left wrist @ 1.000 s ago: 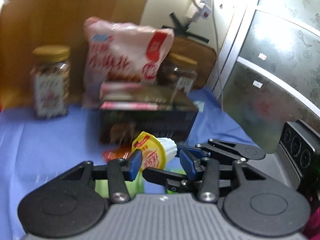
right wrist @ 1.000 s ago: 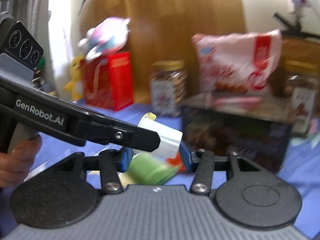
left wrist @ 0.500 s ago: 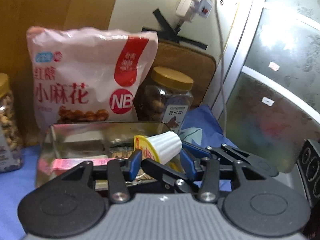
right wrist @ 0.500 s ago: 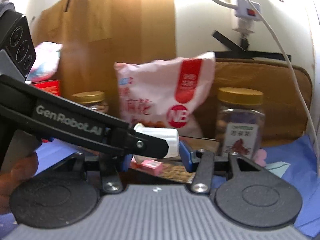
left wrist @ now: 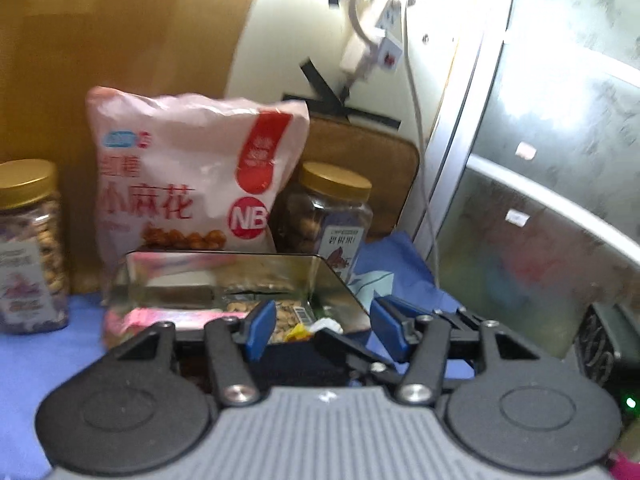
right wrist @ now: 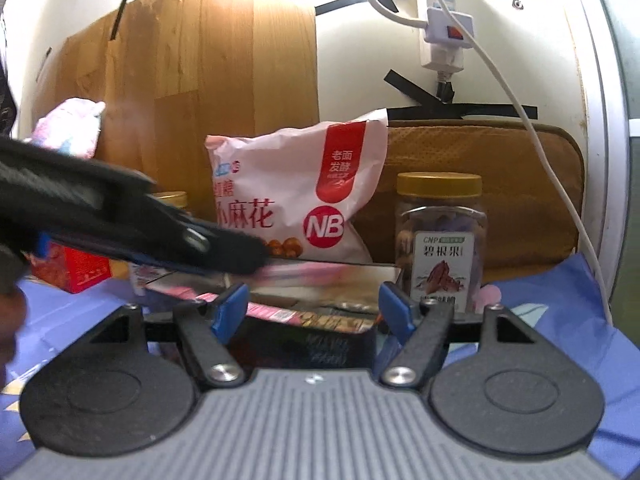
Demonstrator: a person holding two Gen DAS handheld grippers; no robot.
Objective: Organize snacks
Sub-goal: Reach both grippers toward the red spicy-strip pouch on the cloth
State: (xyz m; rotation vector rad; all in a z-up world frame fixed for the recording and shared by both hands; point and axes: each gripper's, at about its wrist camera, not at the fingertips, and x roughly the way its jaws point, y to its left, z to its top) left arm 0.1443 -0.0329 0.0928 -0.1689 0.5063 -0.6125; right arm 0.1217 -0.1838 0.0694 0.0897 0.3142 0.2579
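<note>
A small white jelly cup [left wrist: 318, 326] with a yellow lid lies inside the open metal tin [left wrist: 340, 284], among pink packets [left wrist: 168, 316] and a nut pack. My left gripper [left wrist: 325, 330] hovers at the tin's near edge, jaws opening, pads clear of the cup. My right gripper [right wrist: 313, 312] faces the same tin [right wrist: 304, 346], jaws opening with nothing between them. A black finger of the left gripper [right wrist: 160, 224] crosses the right wrist view from the left, over the tin. The right gripper's fingers [left wrist: 348, 350] reach in low on the right of the left wrist view.
A pink and white snack bag [left wrist: 192, 176] stands behind the tin, flanked by a gold-lidded jar [left wrist: 328, 212] on the right and another jar [left wrist: 28, 248] on the left. A red box [right wrist: 72, 272] and a pink plush [right wrist: 68, 128] sit far left. Blue cloth covers the table.
Both grippers carried the jelly cup over the tin while shut on it. Their jaws have now spread and the cup has dropped from between them into the tin.
</note>
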